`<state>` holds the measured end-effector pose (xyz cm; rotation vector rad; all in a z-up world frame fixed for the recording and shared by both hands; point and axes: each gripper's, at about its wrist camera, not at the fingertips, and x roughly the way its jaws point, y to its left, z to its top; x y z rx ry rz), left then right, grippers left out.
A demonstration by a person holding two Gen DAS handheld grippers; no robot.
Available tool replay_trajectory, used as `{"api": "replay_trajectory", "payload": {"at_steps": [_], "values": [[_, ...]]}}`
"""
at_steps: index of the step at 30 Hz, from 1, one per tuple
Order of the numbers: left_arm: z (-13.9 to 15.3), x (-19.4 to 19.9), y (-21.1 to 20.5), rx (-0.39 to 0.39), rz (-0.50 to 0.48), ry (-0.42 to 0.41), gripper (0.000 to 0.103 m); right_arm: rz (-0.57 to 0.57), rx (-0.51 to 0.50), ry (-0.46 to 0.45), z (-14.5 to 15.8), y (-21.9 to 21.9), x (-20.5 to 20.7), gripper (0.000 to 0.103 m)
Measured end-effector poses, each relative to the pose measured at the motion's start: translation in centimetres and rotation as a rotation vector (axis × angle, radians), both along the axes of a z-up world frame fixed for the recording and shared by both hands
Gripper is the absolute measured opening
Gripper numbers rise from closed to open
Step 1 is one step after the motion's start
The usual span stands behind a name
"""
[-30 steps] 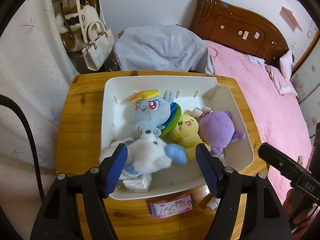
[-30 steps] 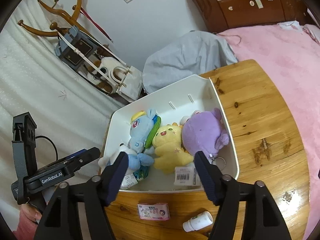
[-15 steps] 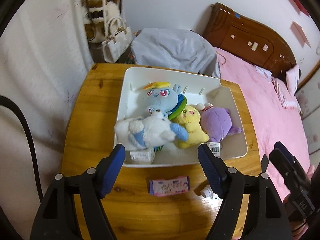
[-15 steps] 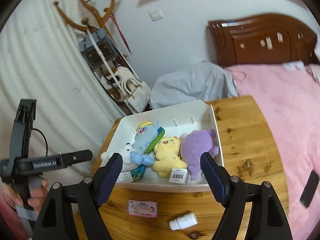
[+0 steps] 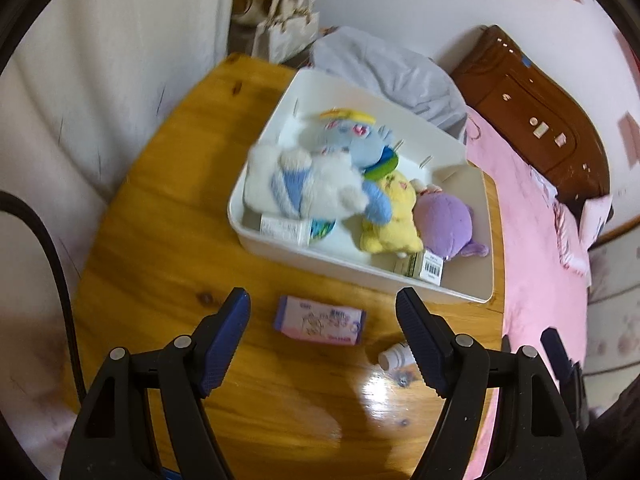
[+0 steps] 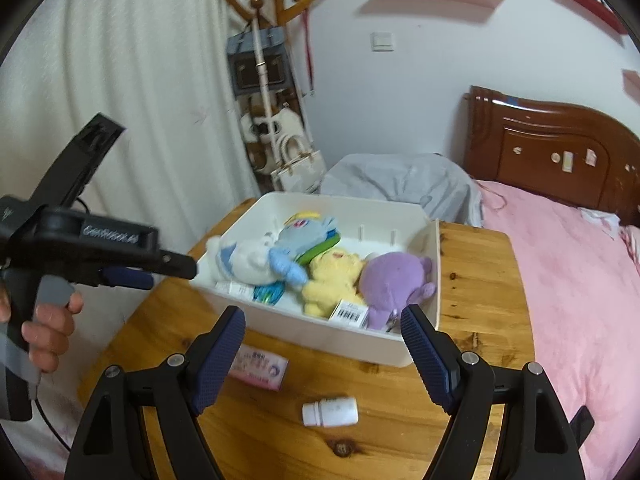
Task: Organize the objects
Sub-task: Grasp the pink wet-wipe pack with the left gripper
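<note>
surface (image 5: pixel 168 240): honey-yellow wood with dark knots
bin (image 6: pixel 320 334): plain white
pony plush (image 5: pixel 356 140): pale blue, rainbow mane, pink eyes
white plush (image 5: pixel 316 188): white with blue stripes (blurred)
yellow plush (image 6: pixel 334 276): soft yellow
purple plush (image 6: pixel 394 284): lilac
packet (image 5: pixel 320 320): pink and lilac, small print
bottle (image 6: pixel 330 411): white
fingers (image 6: pixel 218 364): dark blue ribbed pads on black arms
bedspread (image 6: pixel 568 300): pink
headboard (image 6: pixel 560 160): glossy red-brown
curtain (image 6: pixel 120 80): cream

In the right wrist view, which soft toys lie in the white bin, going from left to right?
White and blue plush → blue pony plush → yellow plush → purple plush.
</note>
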<state>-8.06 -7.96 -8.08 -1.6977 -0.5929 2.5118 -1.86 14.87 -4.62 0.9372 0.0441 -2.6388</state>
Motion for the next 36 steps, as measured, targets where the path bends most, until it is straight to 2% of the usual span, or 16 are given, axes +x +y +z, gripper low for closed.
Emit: {"api": "replay_trajectory", "payload": {"at_steps": [9,18,26,36], "values": [[-4.9,1.4,-0.5,0.182,0.168,-0.130,0.078,0.093,0.119,-0.018,-2.3,-0.8,1.7,0.081],[-9.3,1.9,-1.1,0.353,0.328,-0.249,0.078,0.170,0.174,-0.076,-4.8,-1.0,1.6,0.081],[-11.5,1.6,-0.9,0.431,0.390,-0.319,0.078,0.222,0.195,-0.156,-7.3,-1.1,0.9,0.081],[-12.8,0.5,-0.2,0.432,0.430,-0.384,0.078,0.220,0.200,-0.240,-10.1,-1.0,-0.4,0.081]]}}
